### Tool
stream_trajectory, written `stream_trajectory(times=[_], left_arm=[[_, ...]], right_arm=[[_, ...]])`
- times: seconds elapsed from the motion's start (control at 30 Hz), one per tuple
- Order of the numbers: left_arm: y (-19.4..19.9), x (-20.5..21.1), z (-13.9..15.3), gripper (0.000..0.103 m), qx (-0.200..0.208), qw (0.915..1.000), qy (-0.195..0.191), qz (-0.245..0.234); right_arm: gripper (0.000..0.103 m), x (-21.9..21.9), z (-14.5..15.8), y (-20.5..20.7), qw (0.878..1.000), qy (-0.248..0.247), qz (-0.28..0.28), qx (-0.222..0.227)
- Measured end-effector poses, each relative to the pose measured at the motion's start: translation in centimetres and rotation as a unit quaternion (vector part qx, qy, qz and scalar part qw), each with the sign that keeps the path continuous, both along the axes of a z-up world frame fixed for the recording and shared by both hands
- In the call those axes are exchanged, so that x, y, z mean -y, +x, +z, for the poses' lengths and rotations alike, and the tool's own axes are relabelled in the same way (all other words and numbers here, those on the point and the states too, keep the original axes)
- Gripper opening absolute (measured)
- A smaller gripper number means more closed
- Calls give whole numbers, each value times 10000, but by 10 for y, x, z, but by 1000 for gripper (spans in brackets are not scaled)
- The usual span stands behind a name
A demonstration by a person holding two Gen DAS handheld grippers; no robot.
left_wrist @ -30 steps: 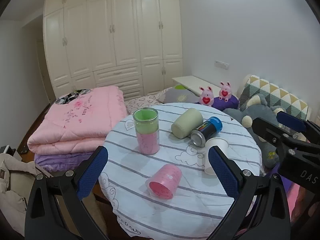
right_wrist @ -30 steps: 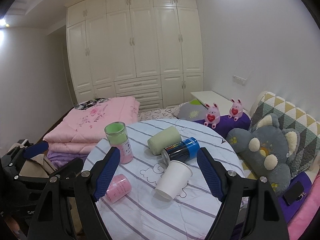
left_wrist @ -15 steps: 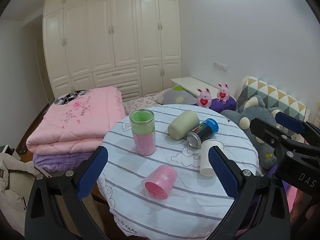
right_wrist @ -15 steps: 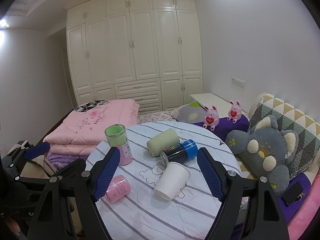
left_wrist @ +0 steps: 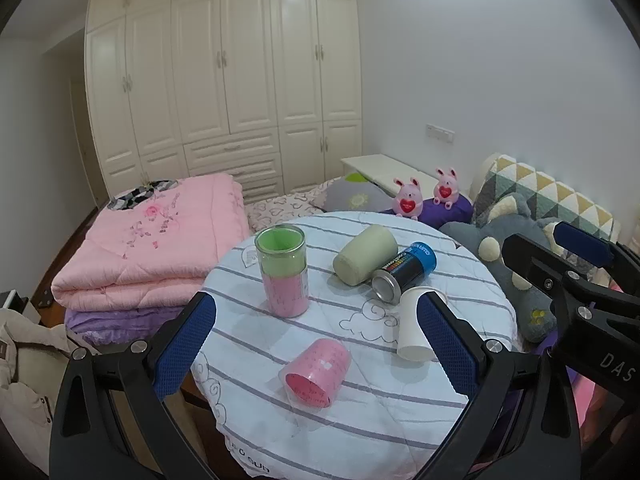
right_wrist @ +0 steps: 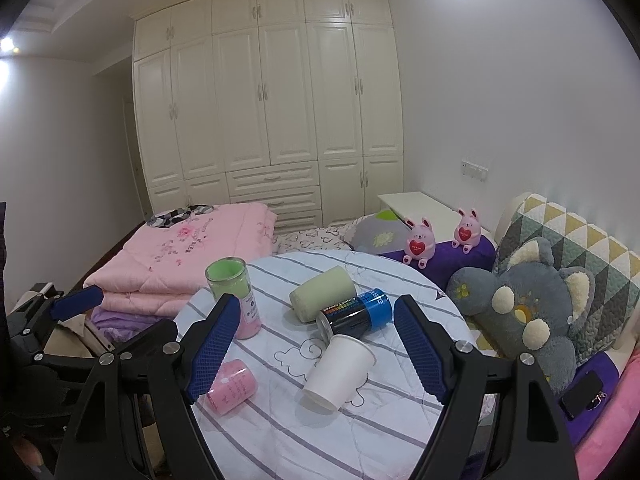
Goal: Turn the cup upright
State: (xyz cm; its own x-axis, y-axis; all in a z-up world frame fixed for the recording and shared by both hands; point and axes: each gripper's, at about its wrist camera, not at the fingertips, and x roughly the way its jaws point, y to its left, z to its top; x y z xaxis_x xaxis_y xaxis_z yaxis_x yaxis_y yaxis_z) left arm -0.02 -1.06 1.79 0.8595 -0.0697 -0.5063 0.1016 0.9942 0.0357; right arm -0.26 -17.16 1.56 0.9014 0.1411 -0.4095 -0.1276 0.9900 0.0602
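A round table (left_wrist: 360, 420) with a striped white cloth holds several cups. A pink cup (left_wrist: 316, 372) lies on its side, mouth toward me; it shows in the right wrist view (right_wrist: 232, 386) too. A white paper cup (right_wrist: 338, 368) lies on its side, also in the left wrist view (left_wrist: 414, 328). A pale green cup (left_wrist: 366, 256) and a blue-black can (left_wrist: 404, 276) lie on their sides. A green-and-pink tumbler (left_wrist: 282, 272) stands upright. My left gripper (left_wrist: 316, 340) is open above the pink cup. My right gripper (right_wrist: 316, 348) is open around the white cup's view.
Folded pink quilts (left_wrist: 152, 252) lie left of the table. Plush toys and cushions (right_wrist: 528, 312) sit to the right, with two pink bunny toys (right_wrist: 418, 246) behind. White wardrobes (right_wrist: 264, 120) fill the back wall. A phone (right_wrist: 582, 394) lies at lower right.
Both grippers have pulled back and up slightly from the table; the cups look a little farther away. Nothing on the table has moved. Both grippers stay open.
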Motion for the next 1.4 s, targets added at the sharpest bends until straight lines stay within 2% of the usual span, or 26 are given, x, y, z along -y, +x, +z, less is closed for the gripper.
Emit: stream_trajectory(times=[0.27, 0.73, 0.97, 1.13, 1.4], left_arm=[[8, -3, 1, 102, -63, 9999, 49, 74], [29, -17, 4, 102, -134, 9997, -78, 165], [38, -13, -3, 102, -469, 9989, -76, 26], [41, -7, -5, 102, -567, 9984, -22, -16], [44, 0, -8, 102, -660, 9978, 39, -86]], right_arm=[[81, 0, 4, 6, 10000, 4, -55, 19], [81, -7, 4, 20, 10000, -6, -15, -23], [81, -10, 1, 27, 9996, -88, -105, -262], [81, -3, -3, 34, 9983, 21, -212, -538], [81, 2, -8, 38, 9968, 28, -298, -741]])
